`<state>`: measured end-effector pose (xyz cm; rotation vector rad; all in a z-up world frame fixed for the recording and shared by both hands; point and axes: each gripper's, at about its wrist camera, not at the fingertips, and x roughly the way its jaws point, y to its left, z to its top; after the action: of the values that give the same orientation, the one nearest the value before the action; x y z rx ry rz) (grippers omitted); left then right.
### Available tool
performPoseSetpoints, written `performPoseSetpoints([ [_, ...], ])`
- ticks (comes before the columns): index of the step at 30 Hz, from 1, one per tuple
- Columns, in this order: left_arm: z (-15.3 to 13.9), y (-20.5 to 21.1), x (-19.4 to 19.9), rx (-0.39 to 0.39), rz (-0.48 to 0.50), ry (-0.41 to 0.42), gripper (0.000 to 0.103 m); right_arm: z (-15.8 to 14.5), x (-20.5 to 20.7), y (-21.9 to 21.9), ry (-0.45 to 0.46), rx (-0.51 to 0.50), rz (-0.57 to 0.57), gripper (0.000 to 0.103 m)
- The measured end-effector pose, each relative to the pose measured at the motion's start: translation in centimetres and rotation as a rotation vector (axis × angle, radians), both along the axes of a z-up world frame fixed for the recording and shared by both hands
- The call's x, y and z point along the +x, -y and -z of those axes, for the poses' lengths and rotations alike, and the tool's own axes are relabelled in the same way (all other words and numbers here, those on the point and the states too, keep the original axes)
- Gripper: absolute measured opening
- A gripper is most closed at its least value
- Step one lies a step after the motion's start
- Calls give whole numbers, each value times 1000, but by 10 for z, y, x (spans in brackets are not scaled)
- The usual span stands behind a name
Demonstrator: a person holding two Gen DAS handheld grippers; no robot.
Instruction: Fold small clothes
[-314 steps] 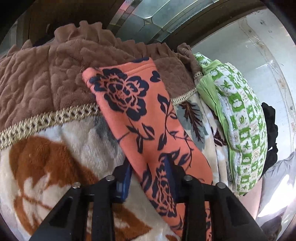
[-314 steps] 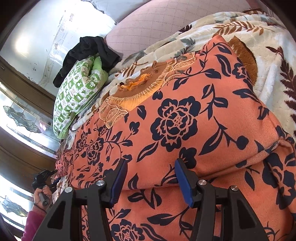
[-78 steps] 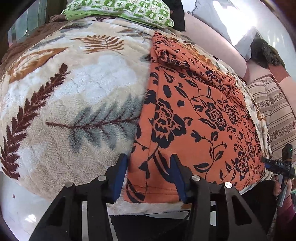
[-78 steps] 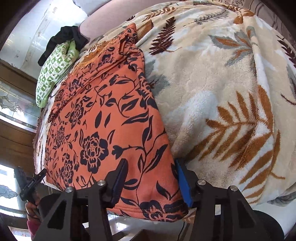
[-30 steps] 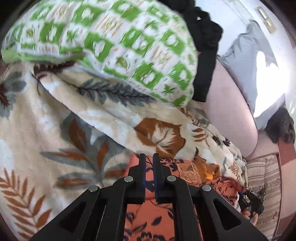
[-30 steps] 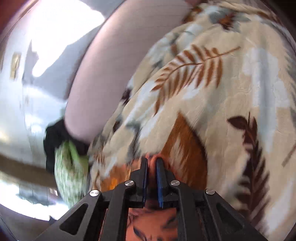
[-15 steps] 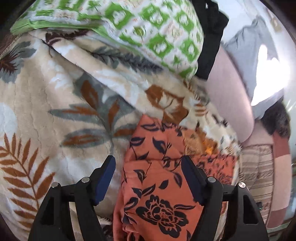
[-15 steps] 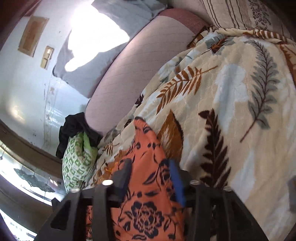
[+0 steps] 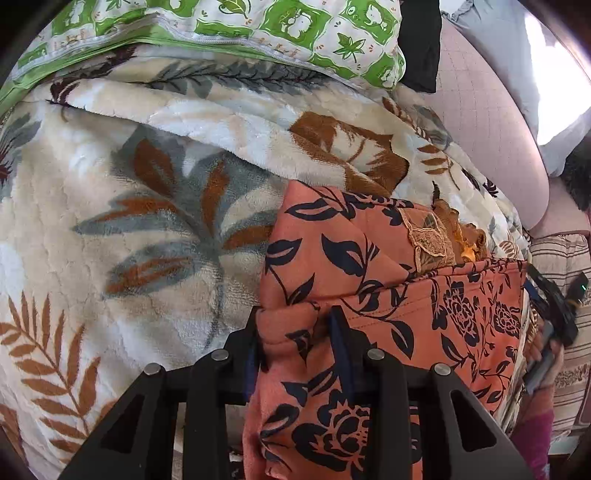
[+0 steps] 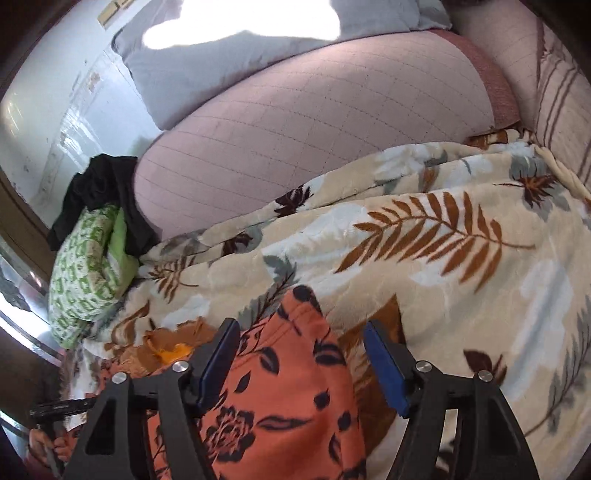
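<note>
An orange garment with dark blue flowers (image 9: 369,266) lies folded on the leaf-patterned blanket (image 9: 129,221), its lace neckline (image 9: 428,240) peeking out at the fold. My left gripper (image 9: 295,339) points down onto its left edge; the jaws are closing and a bunched fold of the cloth is pinched between the pads. In the right wrist view the garment's far corner (image 10: 295,350) sits between the wide jaws of my right gripper (image 10: 303,354), which are closing slightly without touching it. The right gripper (image 9: 554,306) also shows in the left view, beyond the garment's far side.
A green-and-white pillow (image 9: 221,26) and a black garment (image 10: 99,184) lie at the head of the blanket. A pink quilted cushion (image 10: 314,129) and a grey pillow (image 10: 221,55) stand behind. A striped cover (image 9: 565,302) lies to the right. A hand (image 10: 44,443) shows low left.
Both grippers held the garment's edge shut a second ago, then let it go and opened wide. The left has dropped onto the left edge and narrowed on a fold; the right pulled back.
</note>
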<state>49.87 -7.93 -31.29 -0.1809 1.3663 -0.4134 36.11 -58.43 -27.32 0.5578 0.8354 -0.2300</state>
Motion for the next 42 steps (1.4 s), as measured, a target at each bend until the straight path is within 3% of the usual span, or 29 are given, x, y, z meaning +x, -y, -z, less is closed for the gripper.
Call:
performPoseSetpoints([
  [2,-1,-4,3,4,24,26,23,17,15,-3,-56,-18,-28,57],
  [3,-2,-4,4,4,29,35,17,25,23,-8,-95,-46,-50,19],
  [4,-5,-4,4,1,38,45,16,30,27,-14,-135,-86,-60,10],
  [7,-16,0,0,13,83,90,12,20,18,-29,-106,-174,-84,8],
  [11,-35,0,0,5,100,114,12,-17,-5,-16,12,-146,-44,8],
  [13,-45,5,1,53,126,138,11,-34,-13,-8,54,-154,-23,8],
  [17,-44,13,3,94,164,93,11,-56,-19,-5,92,-170,-33,8],
  [20,-37,8,2,72,134,71,11,-43,-17,-10,63,-171,-35,8],
  [23,-41,-5,-2,-33,95,81,11,-18,-15,-11,28,-136,-19,8],
  [24,-42,-5,-3,-36,101,93,11,-12,-15,-11,21,-125,-13,8],
  [31,-46,14,1,122,106,168,9,-14,-23,1,55,-92,31,8],
  [39,-99,56,45,270,108,417,8,-39,-7,13,115,-130,87,8],
  [42,-92,78,68,325,102,474,11,-23,6,20,81,-140,136,8],
])
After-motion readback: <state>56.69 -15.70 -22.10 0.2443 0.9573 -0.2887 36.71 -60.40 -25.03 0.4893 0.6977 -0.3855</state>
